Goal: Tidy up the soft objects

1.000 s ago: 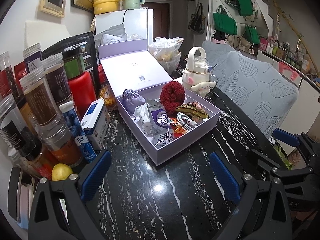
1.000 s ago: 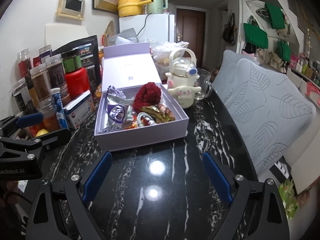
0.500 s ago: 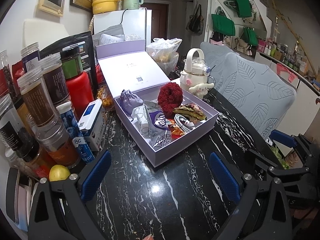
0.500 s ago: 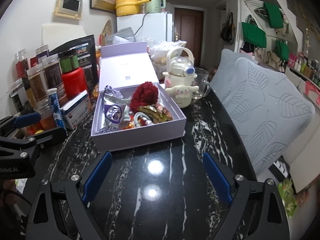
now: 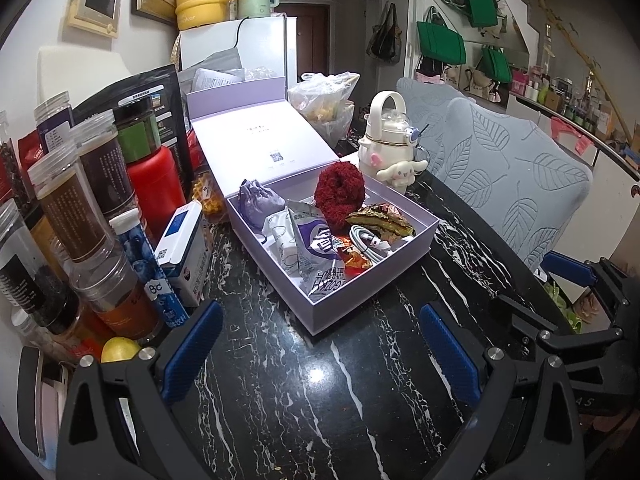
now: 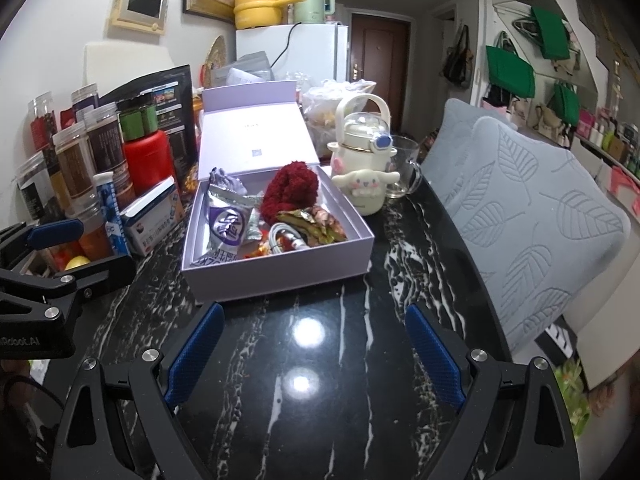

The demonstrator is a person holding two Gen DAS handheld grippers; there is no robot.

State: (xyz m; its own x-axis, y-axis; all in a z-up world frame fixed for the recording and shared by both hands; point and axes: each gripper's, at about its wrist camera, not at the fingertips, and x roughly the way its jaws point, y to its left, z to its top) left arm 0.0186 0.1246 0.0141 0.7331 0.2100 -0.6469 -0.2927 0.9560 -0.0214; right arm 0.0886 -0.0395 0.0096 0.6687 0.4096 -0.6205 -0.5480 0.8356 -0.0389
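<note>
A black table with thin white lines is seen, shiny enough that lamp spots are mirrored in it. A pale purple box is set near the middle of the table, with its lid tipped up at the back. Inside the box, a fluffy red ball is placed at the back edge, a small purple pouch at the back left corner, a purple snack bag at the front, and a white cable beside it.

Jars and a red bottle are lined up along the left edge of the table. A white bottle with a puppy face is stood by the box's right back corner. A grey leaf chair is pushed against the right edge. A white fridge with a yellow pot on top is seen behind, and green bags are hung on the wall.

The left gripper is held above the front edge with its fingers wide apart, with nothing between them. The right gripper is held the same way.
</note>
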